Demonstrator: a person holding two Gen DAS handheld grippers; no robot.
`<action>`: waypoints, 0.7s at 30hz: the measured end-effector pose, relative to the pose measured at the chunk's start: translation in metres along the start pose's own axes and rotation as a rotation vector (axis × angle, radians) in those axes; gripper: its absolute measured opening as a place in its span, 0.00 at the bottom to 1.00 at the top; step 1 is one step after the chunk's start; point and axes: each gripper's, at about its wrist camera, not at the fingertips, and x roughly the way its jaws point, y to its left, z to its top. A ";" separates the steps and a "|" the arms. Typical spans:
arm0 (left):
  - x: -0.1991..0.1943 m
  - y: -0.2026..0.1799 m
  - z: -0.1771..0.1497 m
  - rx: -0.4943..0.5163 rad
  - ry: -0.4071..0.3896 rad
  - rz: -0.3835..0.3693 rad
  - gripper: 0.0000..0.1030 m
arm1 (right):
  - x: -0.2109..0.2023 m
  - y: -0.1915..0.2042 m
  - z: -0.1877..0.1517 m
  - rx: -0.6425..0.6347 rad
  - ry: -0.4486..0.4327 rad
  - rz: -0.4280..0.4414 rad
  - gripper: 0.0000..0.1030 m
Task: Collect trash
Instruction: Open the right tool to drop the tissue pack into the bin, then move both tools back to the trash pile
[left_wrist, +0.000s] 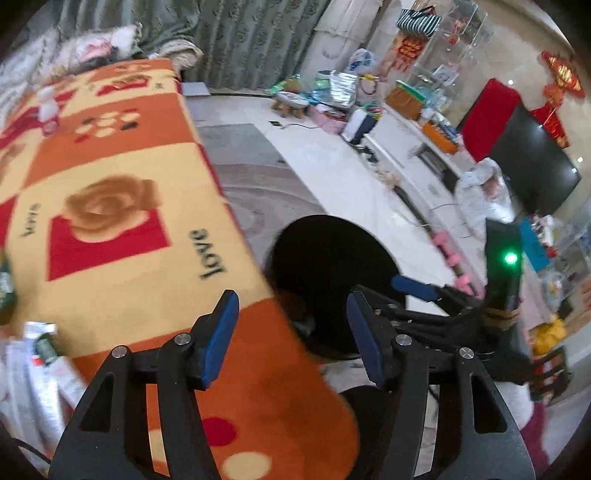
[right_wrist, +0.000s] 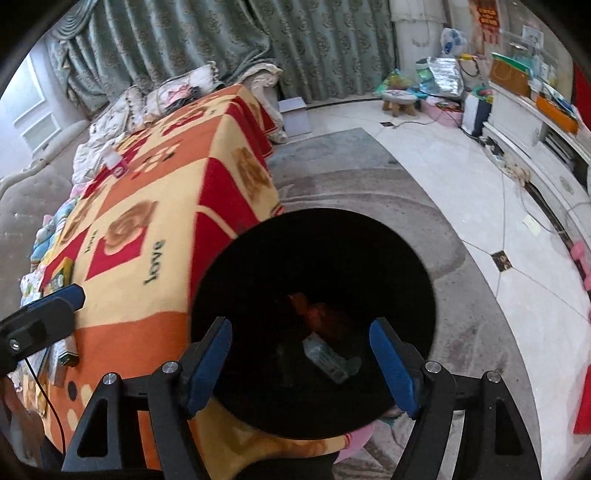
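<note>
Your right gripper (right_wrist: 301, 363) hangs over the round black trash bin (right_wrist: 258, 258), jaws spread with nothing between the blue pads. Two pieces of trash lie in the bin: one clear crumpled plastic wrapper (right_wrist: 330, 358) and one orange-red piece (right_wrist: 317, 314) just beyond it. Your left gripper (left_wrist: 291, 338) is also spread and empty, over the near edge of the orange, red and yellow patterned blanket (left_wrist: 122, 258) on the bin's left. On the blanket's far end stands one small pink-and-white bottle (left_wrist: 48, 109). Several white packets (left_wrist: 44, 373) lie at its near left; the count is unclear.
</note>
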 end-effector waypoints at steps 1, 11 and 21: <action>-0.002 0.002 -0.002 0.002 -0.004 0.014 0.58 | -0.001 0.005 0.000 -0.009 -0.001 0.005 0.72; -0.047 0.044 -0.021 -0.021 -0.078 0.162 0.58 | -0.011 0.072 0.000 -0.105 -0.032 0.061 0.73; -0.095 0.097 -0.039 -0.087 -0.135 0.265 0.58 | -0.010 0.154 -0.002 -0.205 -0.029 0.147 0.73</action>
